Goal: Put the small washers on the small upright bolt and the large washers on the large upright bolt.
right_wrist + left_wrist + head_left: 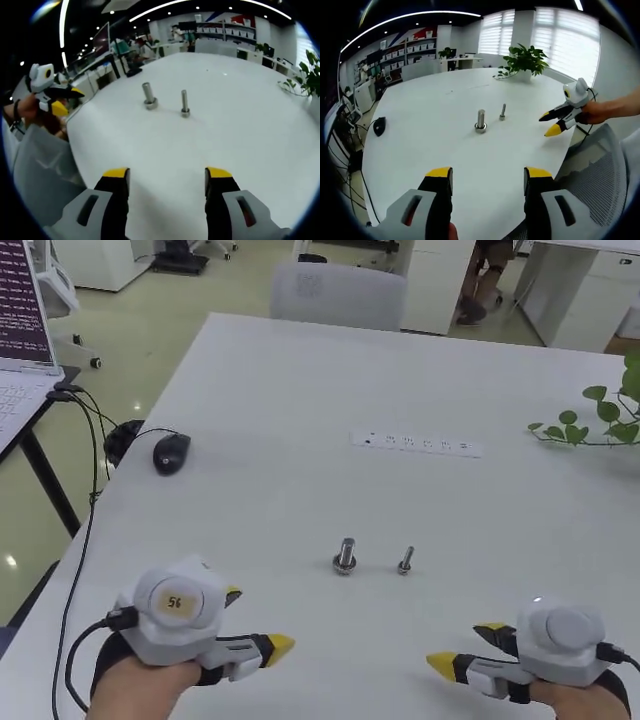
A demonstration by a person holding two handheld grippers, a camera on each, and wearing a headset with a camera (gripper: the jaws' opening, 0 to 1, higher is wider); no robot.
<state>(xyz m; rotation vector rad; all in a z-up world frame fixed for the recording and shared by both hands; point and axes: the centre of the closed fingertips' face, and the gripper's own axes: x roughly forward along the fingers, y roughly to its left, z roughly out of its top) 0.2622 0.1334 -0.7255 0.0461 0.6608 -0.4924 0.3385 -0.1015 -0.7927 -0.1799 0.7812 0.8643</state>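
Well beyond parted fingers (439, 190), large bolt (480, 121), small bolt (503, 112)

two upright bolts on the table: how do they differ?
1. The thick silver upright bolt is wider and a little taller than the thin silver upright bolt.
2. The thick bolt has a broader ring at its foot than the thin bolt.
3. In the head view the thick bolt stands left of the thin one.
Shared: both are silver metal, upright on the white table, apart from each other, and ungripped.
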